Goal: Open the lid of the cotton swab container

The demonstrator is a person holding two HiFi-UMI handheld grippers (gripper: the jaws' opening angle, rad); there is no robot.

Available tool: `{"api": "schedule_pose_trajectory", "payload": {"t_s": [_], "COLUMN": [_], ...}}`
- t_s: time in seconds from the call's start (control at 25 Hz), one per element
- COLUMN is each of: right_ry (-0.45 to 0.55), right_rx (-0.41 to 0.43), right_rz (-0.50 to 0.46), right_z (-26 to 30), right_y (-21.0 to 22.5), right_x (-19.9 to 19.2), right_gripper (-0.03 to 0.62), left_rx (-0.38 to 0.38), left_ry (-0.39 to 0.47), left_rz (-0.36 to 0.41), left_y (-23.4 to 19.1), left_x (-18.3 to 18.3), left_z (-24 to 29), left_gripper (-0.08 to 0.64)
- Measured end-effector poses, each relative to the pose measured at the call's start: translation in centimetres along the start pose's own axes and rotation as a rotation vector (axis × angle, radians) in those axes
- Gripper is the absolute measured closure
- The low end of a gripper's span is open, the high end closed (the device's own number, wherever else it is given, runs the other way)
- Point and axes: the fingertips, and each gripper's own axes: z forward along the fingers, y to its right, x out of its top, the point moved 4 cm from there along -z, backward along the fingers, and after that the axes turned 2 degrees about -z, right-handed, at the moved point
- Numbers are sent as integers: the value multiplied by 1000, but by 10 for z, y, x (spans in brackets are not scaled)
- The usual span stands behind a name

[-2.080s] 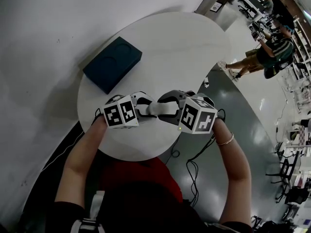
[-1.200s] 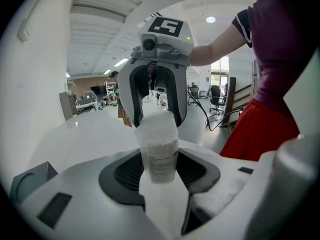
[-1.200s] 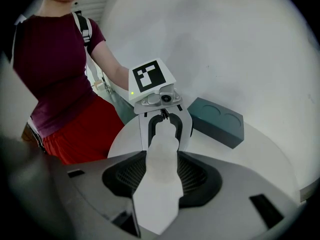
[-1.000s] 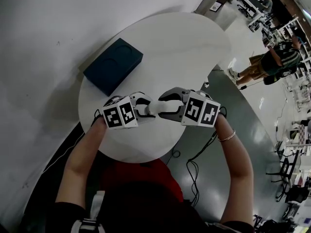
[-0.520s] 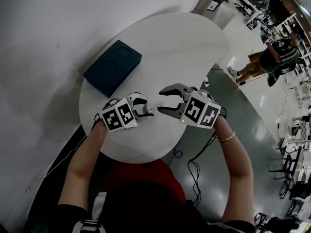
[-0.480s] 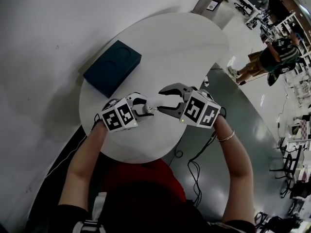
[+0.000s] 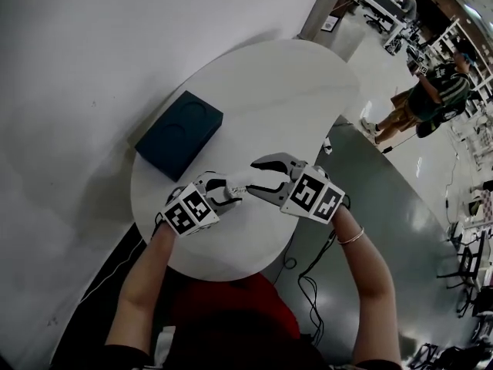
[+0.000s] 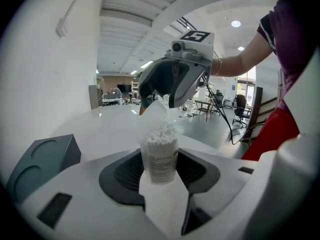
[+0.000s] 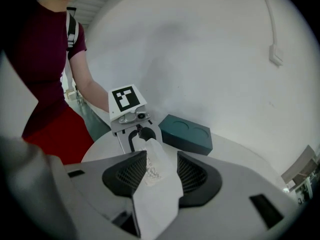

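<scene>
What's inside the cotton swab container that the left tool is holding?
The left gripper view shows white swab heads packed up to the rim of the cotton swab container, beneath the tilted-up lid. The stems below are hidden behind the printed label.

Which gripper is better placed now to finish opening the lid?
The right. The right gripper seems to grip the lid, already tilted up off the swabs, while the left gripper holds the container upright.
</scene>
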Motion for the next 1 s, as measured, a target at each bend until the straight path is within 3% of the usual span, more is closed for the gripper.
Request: {"api": "schedule_pose_trajectory", "payload": {"t_s": [0.48,0.72,1.0], "right_ry": [166,251,307], "right_rx": [-177,-251,-301], "right_rz": [253,420,530], "right_z": [-5,3,7], "right_y": [7,11,10], "right_x": [-12,-30,-42], "right_gripper": [390,390,390], "left_rx": [228,269,329], "left_ry": [46,44,47], "left_rz": [-92,-115,-157], "left_y": [-38,-46,-56], "left_x": [1,-2,-5], "left_z": [3,14,21], "left_gripper": [345,345,345]}}
